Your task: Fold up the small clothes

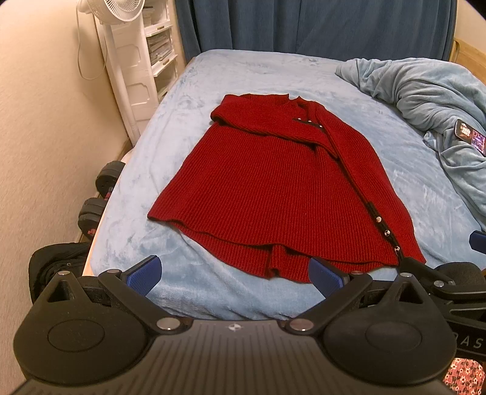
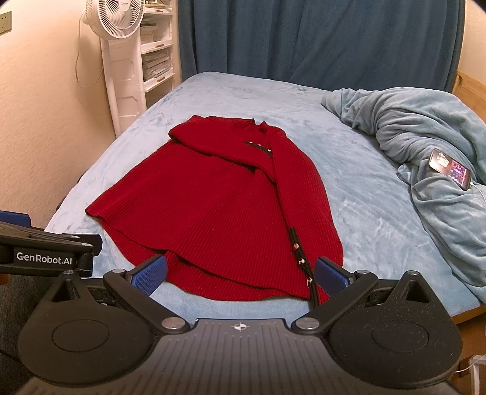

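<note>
A red knitted cardigan (image 1: 267,188) lies flat on the light blue bed (image 1: 188,127), hem towards me, both sleeves folded across its front; a dark button band runs down its right side. My left gripper (image 1: 235,275) hovers open just short of the hem, nothing between its blue pads. In the right wrist view the same cardigan (image 2: 218,209) spreads ahead, and my right gripper (image 2: 240,272) is open too, its span framing the hem's right part near the button band. Neither gripper touches the cloth.
A crumpled blue-grey blanket (image 2: 425,145) with a lit phone (image 2: 449,168) on it fills the bed's right side. A white standing fan (image 2: 114,21) and shelves stand at the left wall. Dumbbells (image 1: 100,194) lie on the floor left of the bed. Dark blue curtains hang behind.
</note>
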The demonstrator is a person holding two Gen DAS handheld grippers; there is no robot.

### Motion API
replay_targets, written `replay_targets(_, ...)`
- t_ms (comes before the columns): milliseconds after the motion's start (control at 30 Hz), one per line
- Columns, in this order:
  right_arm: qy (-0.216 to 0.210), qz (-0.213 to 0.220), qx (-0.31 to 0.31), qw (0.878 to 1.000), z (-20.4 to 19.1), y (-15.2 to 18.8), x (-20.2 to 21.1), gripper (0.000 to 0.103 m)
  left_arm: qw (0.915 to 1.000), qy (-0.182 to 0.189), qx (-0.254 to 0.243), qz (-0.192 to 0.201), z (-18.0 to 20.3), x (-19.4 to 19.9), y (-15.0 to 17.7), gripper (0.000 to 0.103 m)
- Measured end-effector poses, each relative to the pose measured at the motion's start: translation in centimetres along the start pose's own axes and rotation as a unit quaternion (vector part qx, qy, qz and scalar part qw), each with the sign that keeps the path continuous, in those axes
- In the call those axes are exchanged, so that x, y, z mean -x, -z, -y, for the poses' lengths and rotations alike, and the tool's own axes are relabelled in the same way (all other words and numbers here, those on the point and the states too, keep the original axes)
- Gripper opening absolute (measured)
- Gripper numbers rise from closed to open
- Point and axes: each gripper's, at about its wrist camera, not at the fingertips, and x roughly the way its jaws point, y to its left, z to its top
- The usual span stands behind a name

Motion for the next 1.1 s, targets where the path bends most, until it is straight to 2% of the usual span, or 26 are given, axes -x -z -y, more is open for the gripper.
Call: replay_targets(1100, -0.005, -0.009, 0.001, 1.000, -0.49, -0.12, -0.76, 0.102, 0.9999, -0.001, 0.001, -0.013, -0.32, -0.90, 0.40, 0.103)
